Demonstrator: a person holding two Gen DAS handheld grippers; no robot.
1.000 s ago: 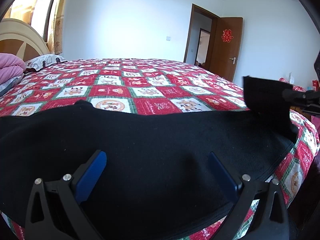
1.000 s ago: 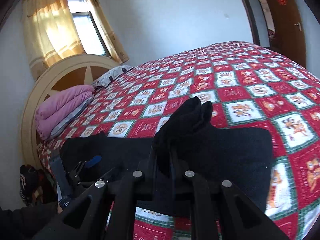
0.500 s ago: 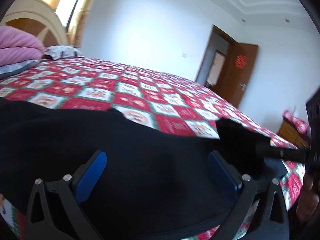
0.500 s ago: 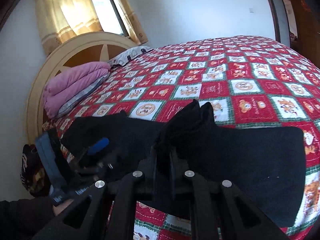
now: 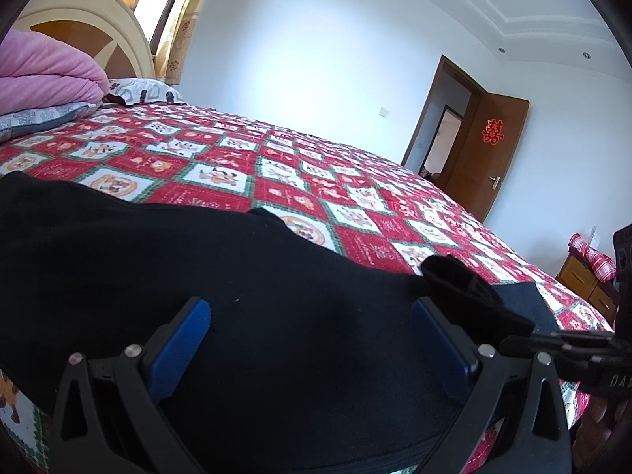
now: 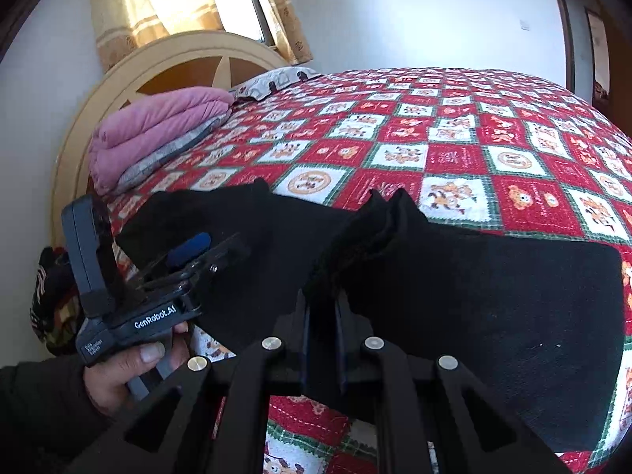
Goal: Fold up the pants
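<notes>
Black pants point(image 5: 197, 276) lie along the near edge of a bed with a red patterned quilt point(image 5: 276, 173). My left gripper point(image 5: 312, 331) is open, its blue pads point(image 5: 181, 339) spread over the pants without pinching them; it also shows in the right wrist view point(image 6: 197, 252). My right gripper point(image 6: 322, 308) is shut on a bunched edge of the pants point(image 6: 375, 229) and holds it lifted above the flat part point(image 6: 493, 296). That held fold and the right gripper point(image 5: 513, 328) show at the right of the left wrist view.
A folded pink blanket point(image 6: 158, 126) and a pillow point(image 6: 276, 79) lie by the curved headboard point(image 6: 170, 63). A brown door point(image 5: 489, 158) stands open behind the bed. A wooden cabinet point(image 5: 588, 280) stands past the bed's corner.
My right gripper has carried the held pants edge leftward, closer to my left gripper. My left gripper has swung so it looks more toward the door, still open.
</notes>
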